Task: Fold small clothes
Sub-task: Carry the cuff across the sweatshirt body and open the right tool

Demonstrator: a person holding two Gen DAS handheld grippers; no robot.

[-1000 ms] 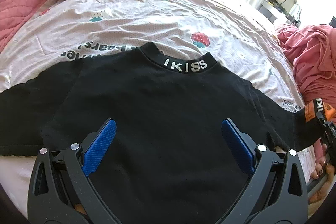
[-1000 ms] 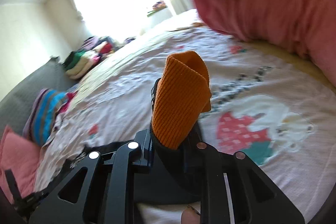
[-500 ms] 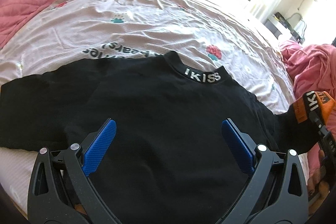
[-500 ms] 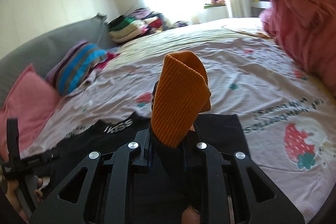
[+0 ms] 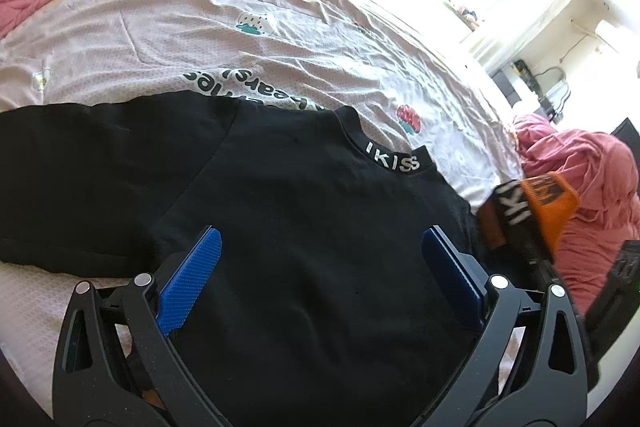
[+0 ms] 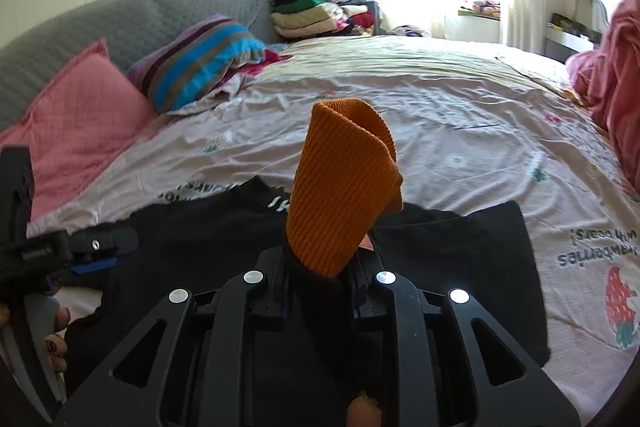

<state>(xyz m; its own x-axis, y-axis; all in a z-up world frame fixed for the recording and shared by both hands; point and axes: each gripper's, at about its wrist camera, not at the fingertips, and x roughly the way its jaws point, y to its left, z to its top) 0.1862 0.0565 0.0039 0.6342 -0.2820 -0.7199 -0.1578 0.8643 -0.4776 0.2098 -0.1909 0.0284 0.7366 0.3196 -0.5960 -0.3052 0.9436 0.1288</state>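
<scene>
As we look down both tools, everything is placed against the black top.

Bed (image 5: 280, 39): we see its pale printed sheet under the black top, running on beyond the collar toward the bright window.

Black top (image 5: 288, 227): we find it lying spread on the bed with one sleeve stretched flat to the left in the left wrist view and the white-lettered collar (image 5: 394, 163) on its far edge.

Pink pillow (image 6: 76, 123): we see it well beyond the top's left sleeve, against the grey headboard.

Striped cushion (image 6: 200, 61): it lies just past the pink pillow, farther from the top.

Pink blanket (image 5: 592, 187): it is heaped off the top's right side.

Left tool (image 5: 320, 267): we hold it over the top's lower body, its blue fingers (image 5: 192, 275) standing wide apart with nothing clamped between them.

Right tool (image 6: 320, 279): its jaws stand narrow, have just eased open slightly, and grip the top's other sleeve, lifted above the body.

Orange cuff (image 6: 344, 187): it sticks up out of the right tool, above the top.
</scene>
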